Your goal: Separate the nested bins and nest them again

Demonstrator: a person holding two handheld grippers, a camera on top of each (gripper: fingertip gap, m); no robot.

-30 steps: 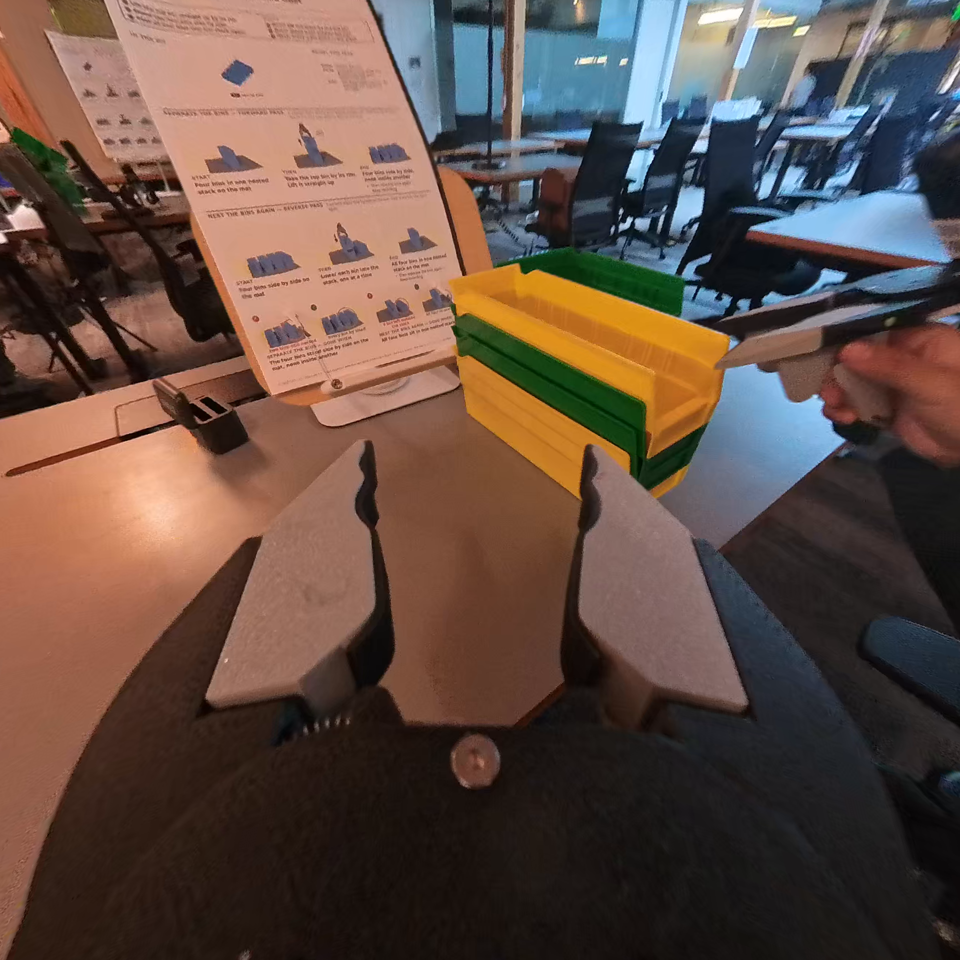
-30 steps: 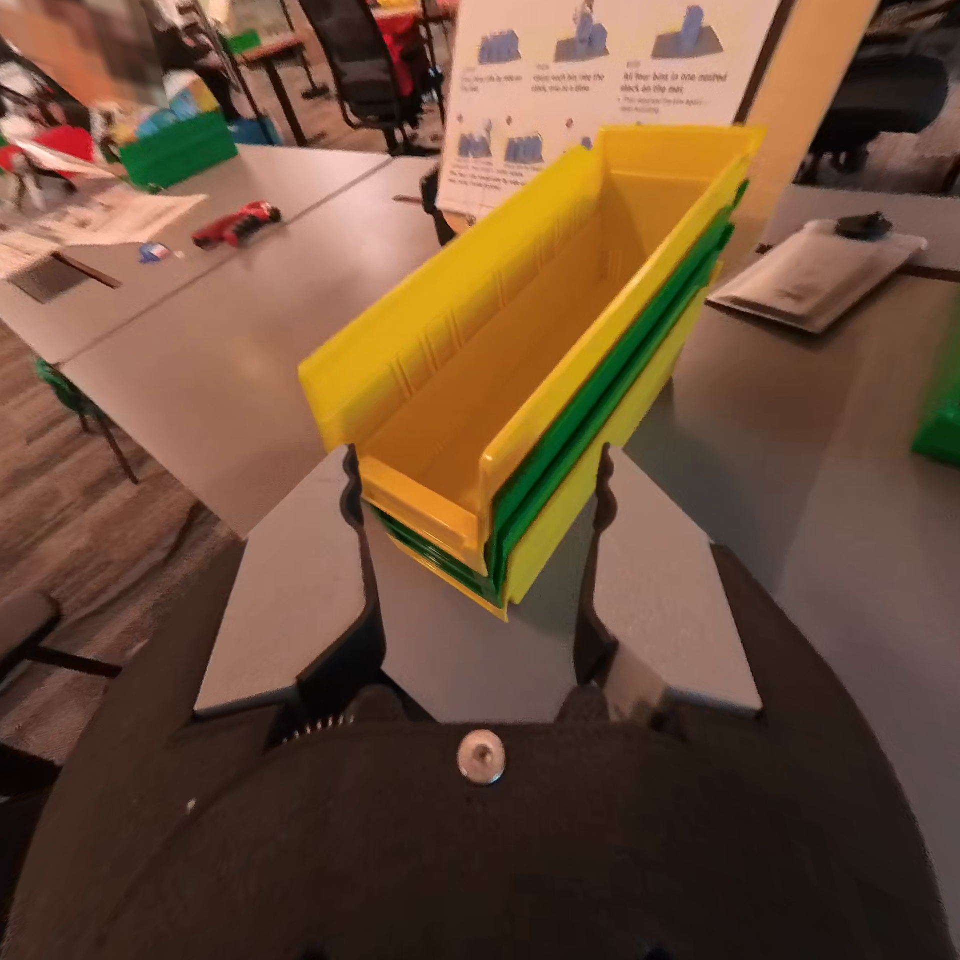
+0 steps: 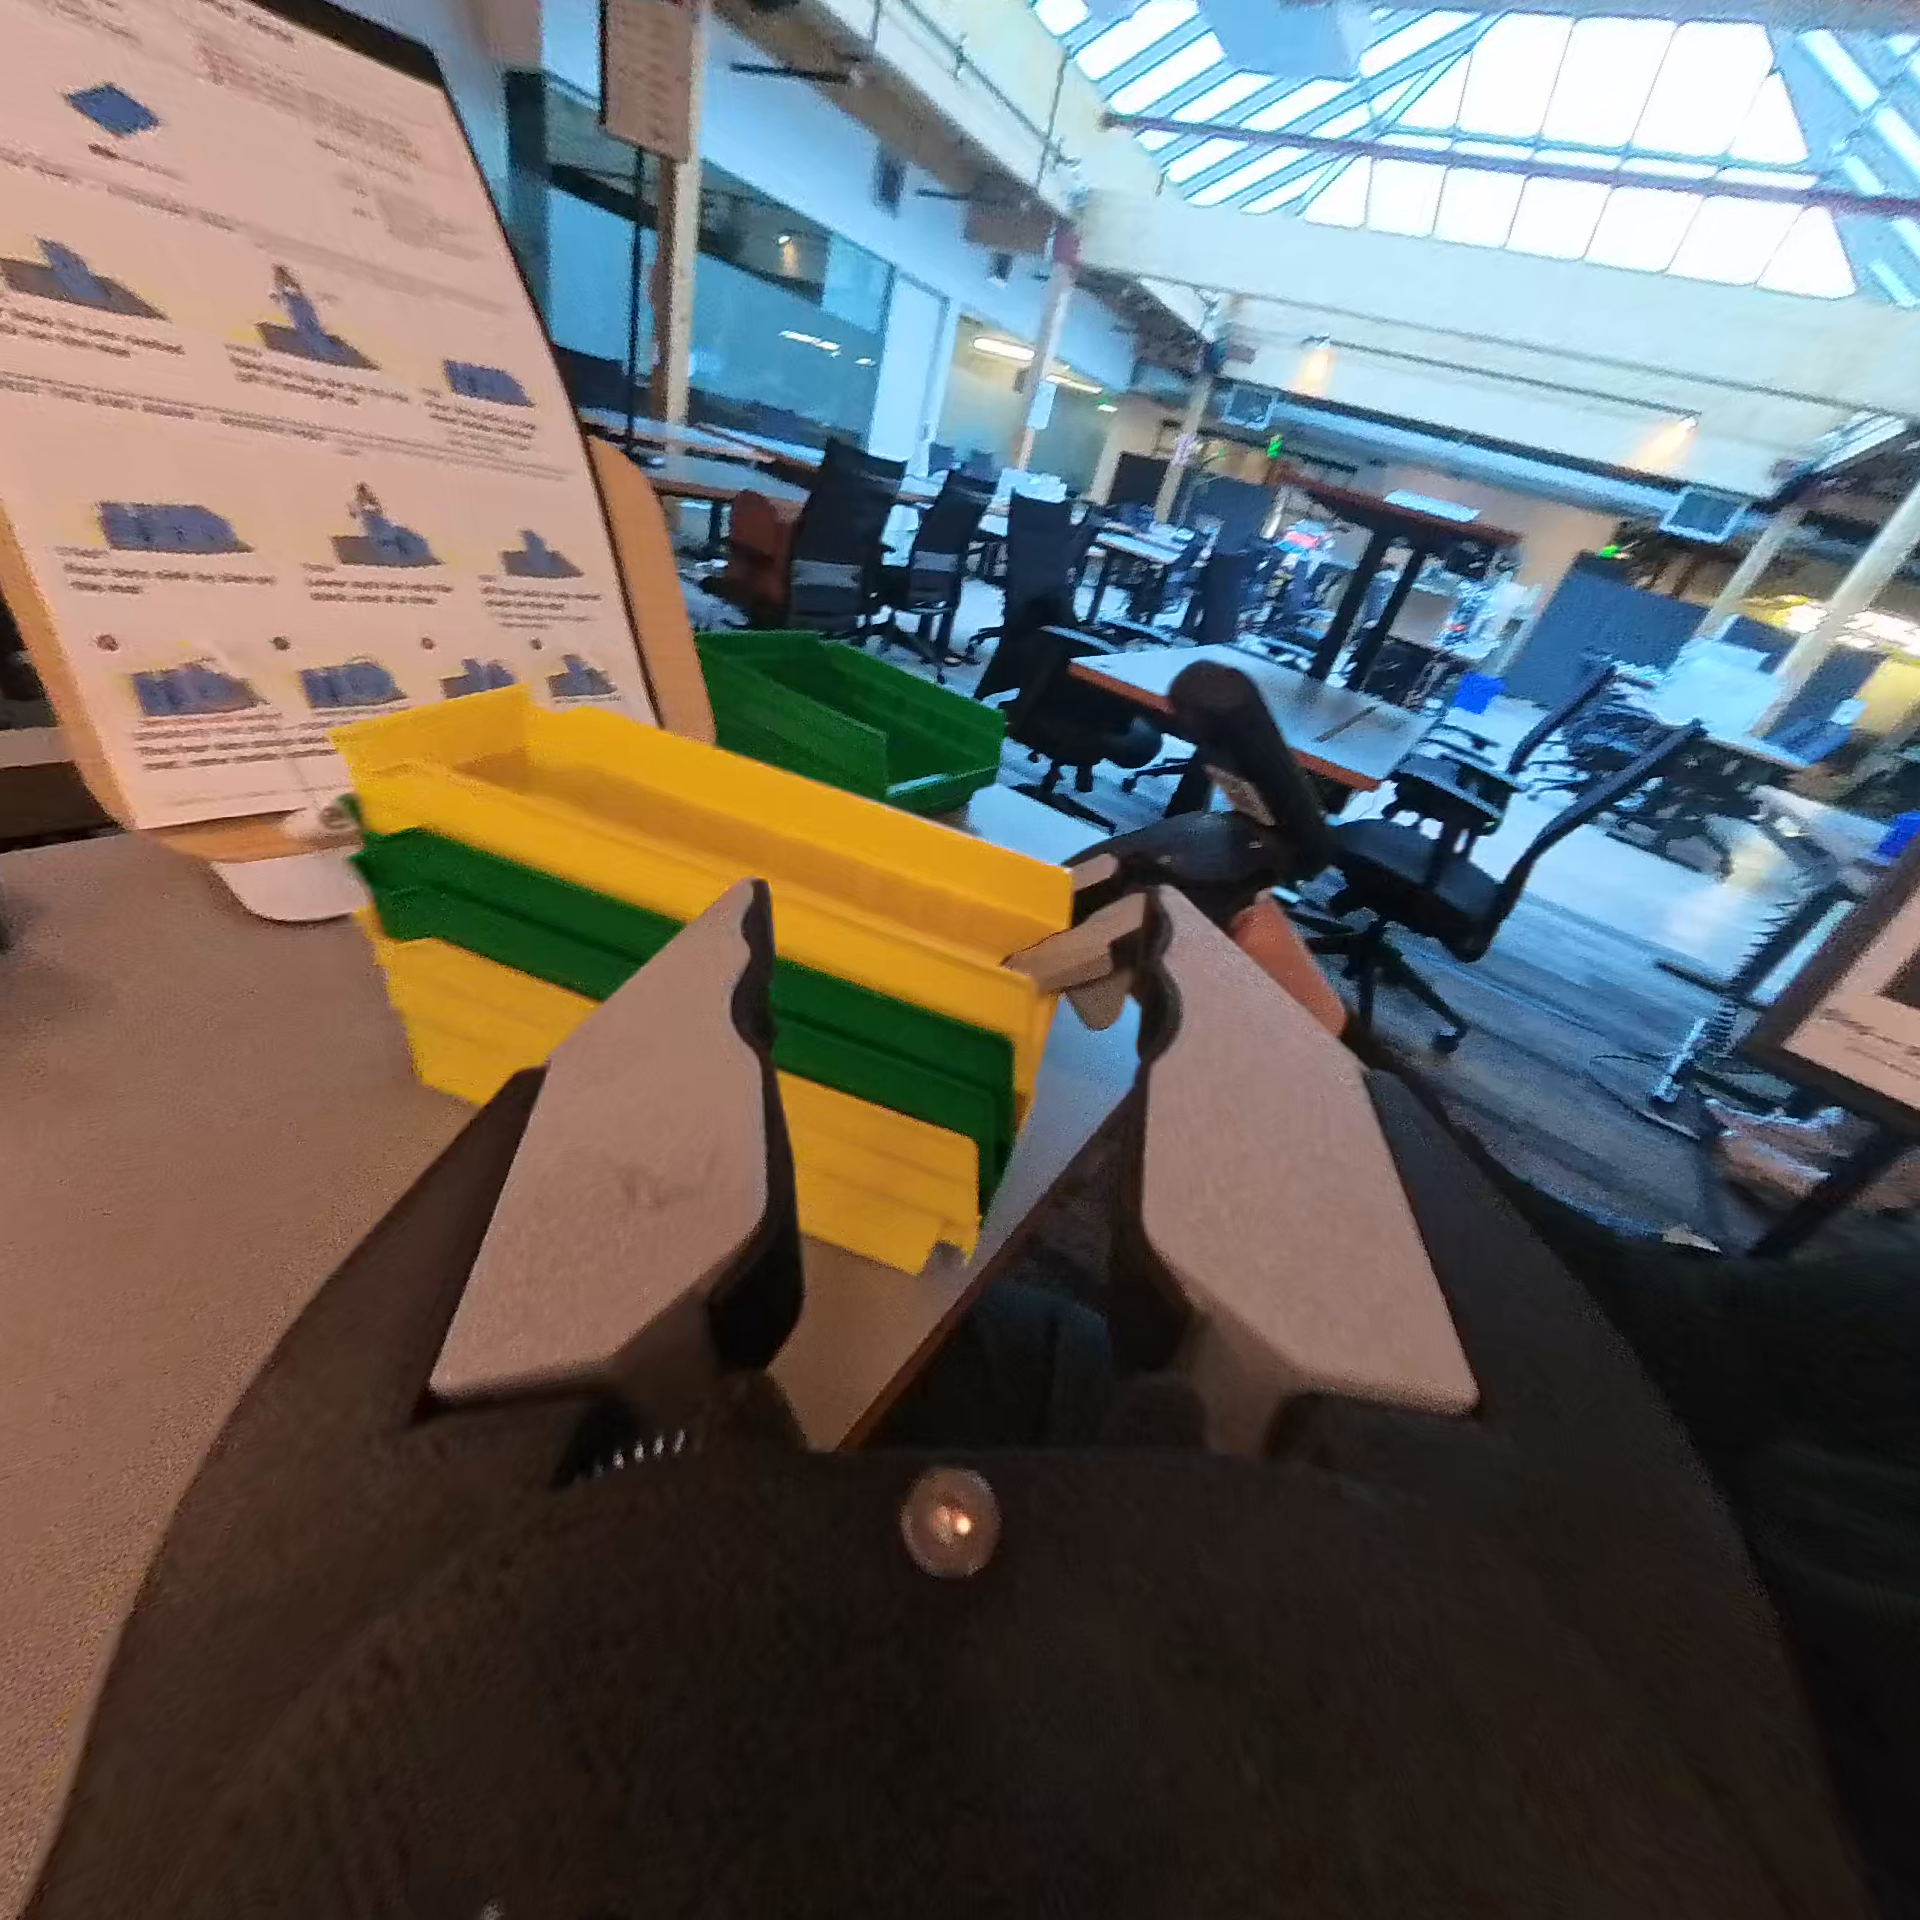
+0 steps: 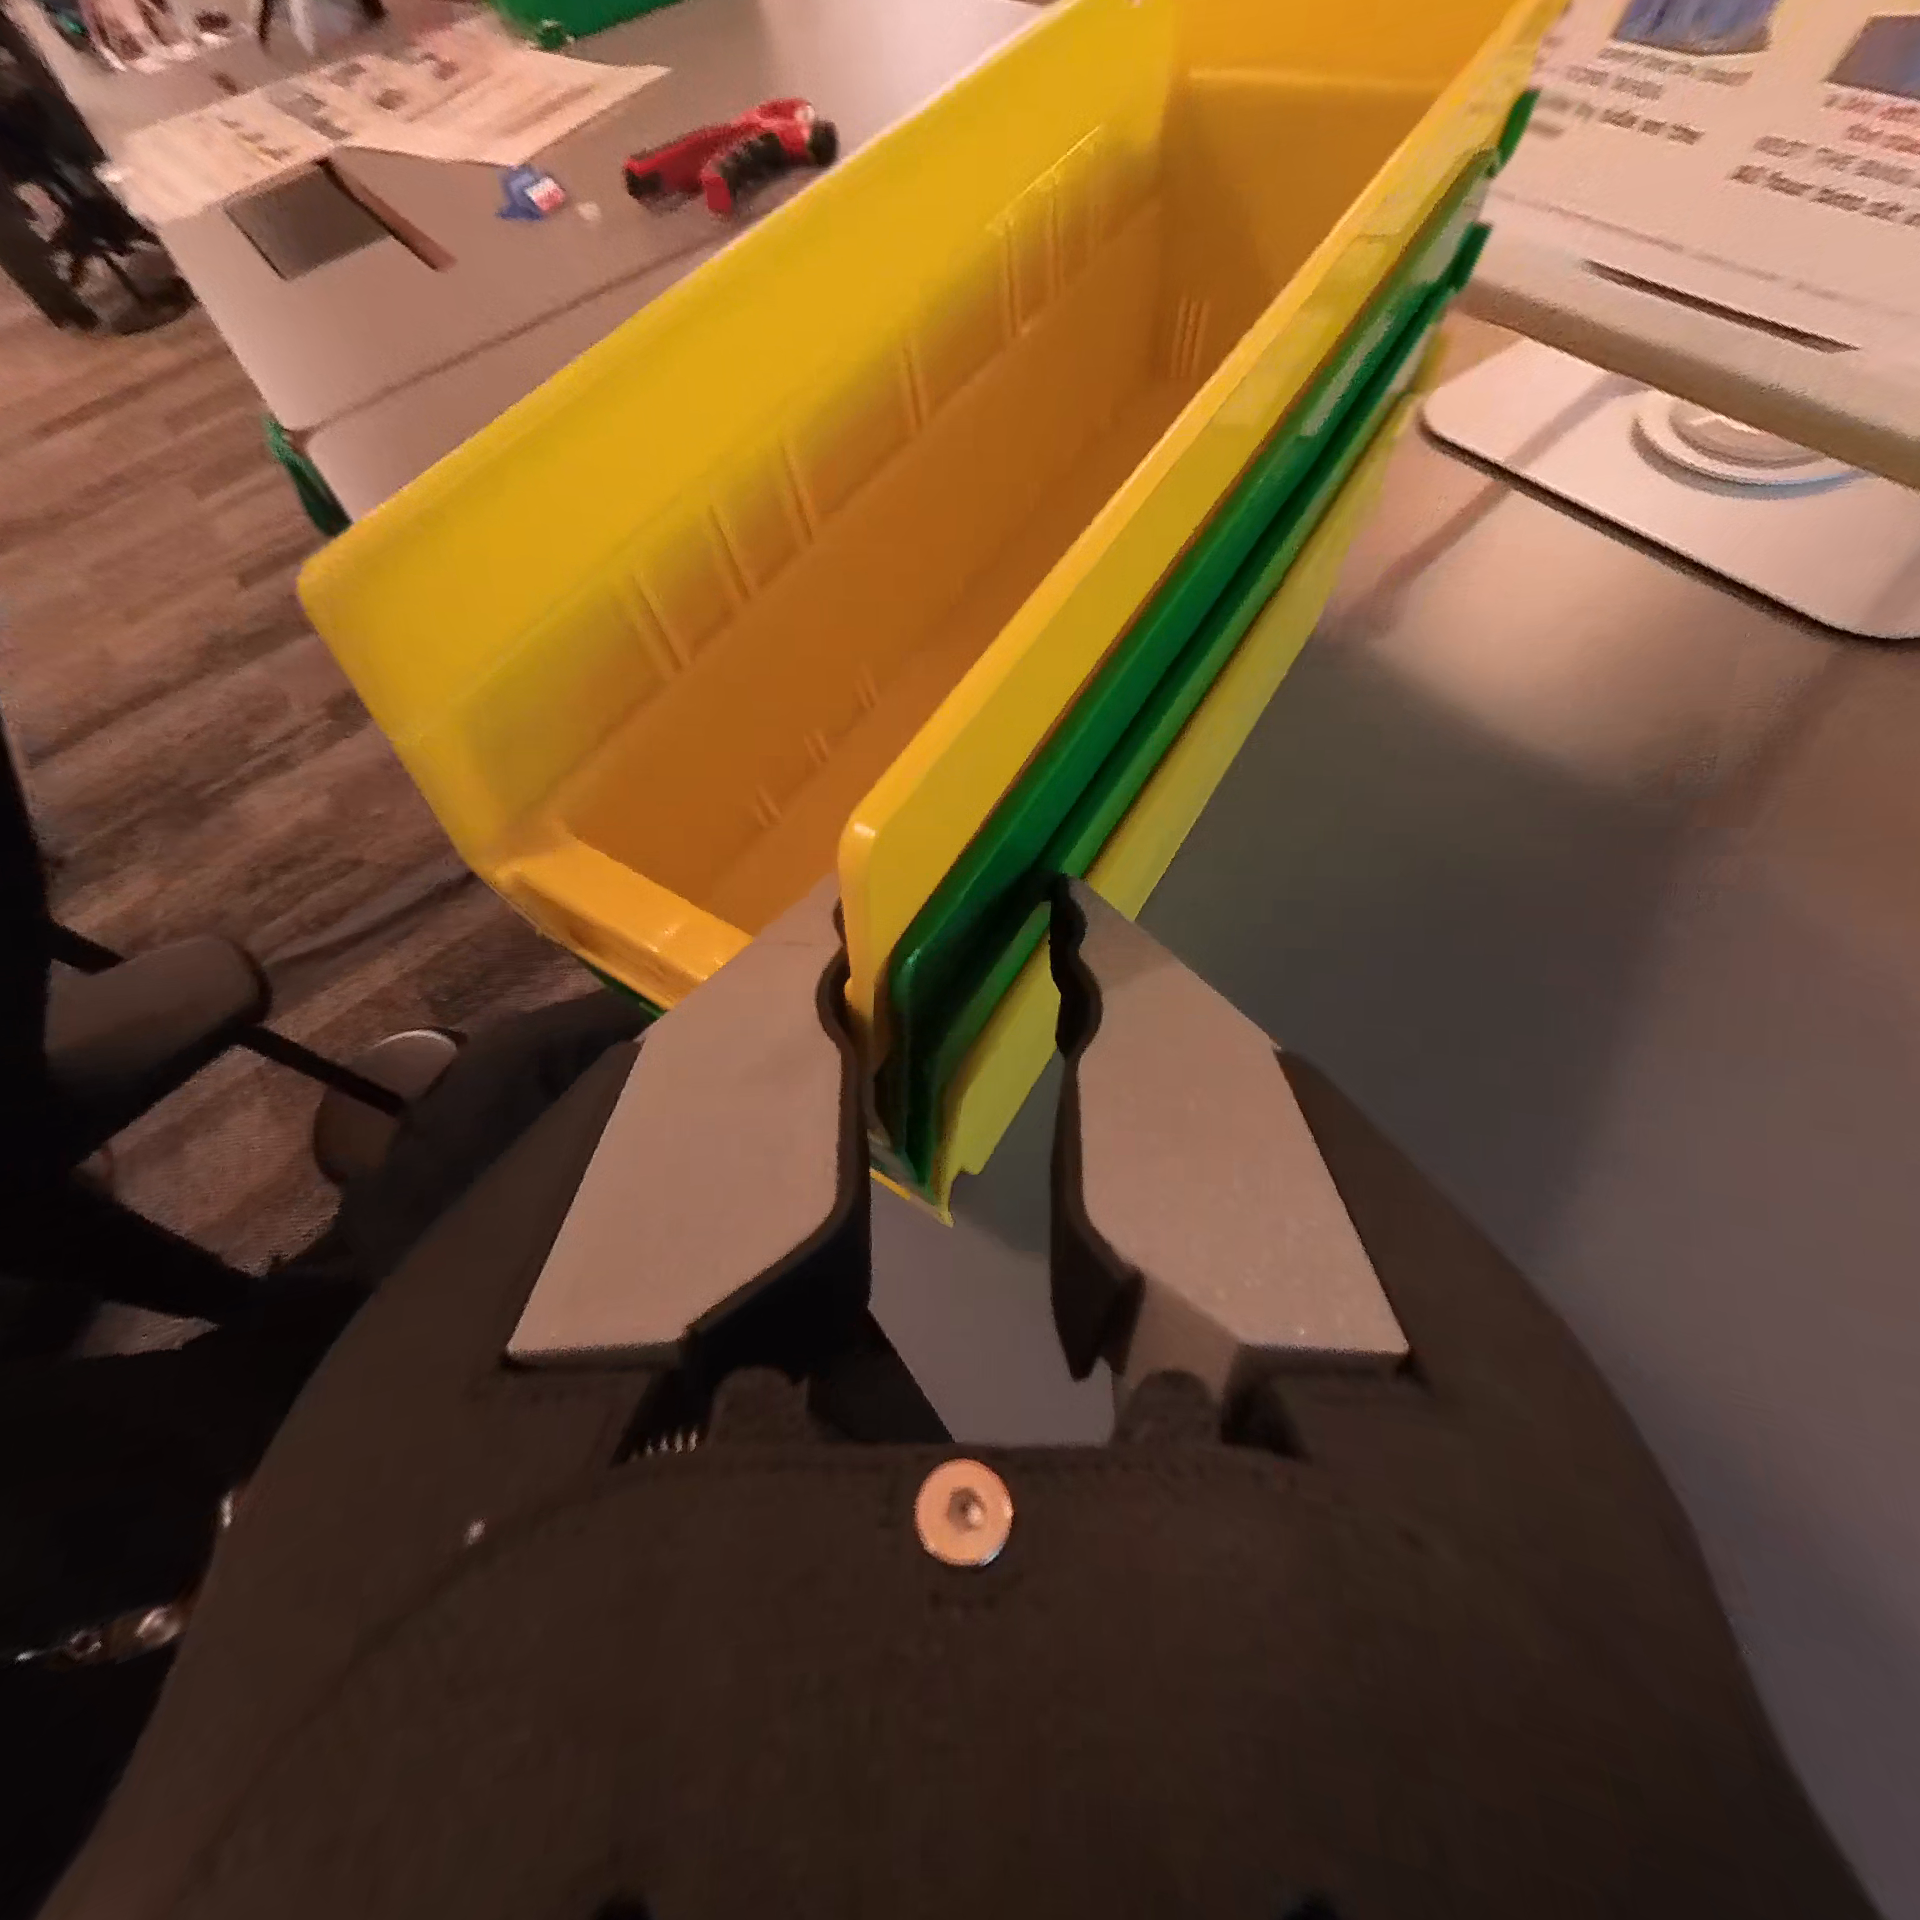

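**Right gripper straddling the stack's near corner**

The nested stack of yellow and green plastic bins [image 4: 935, 540] is sitting on the grey tabletop [image 4: 1558, 935]. The right gripper [image 4: 951, 940] is part open, its fingers astride the layered right wall, probably to peel off the top yellow bin [image 3: 727, 800]. The left gripper [image 3: 951, 935] is waiting near, wide open and empty, likely ready to steady the lower bins.

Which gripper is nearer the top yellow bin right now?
Right. The right gripper straddles the near corner wall of the top yellow bin. The left gripper hovers open beside the stack, short of it.
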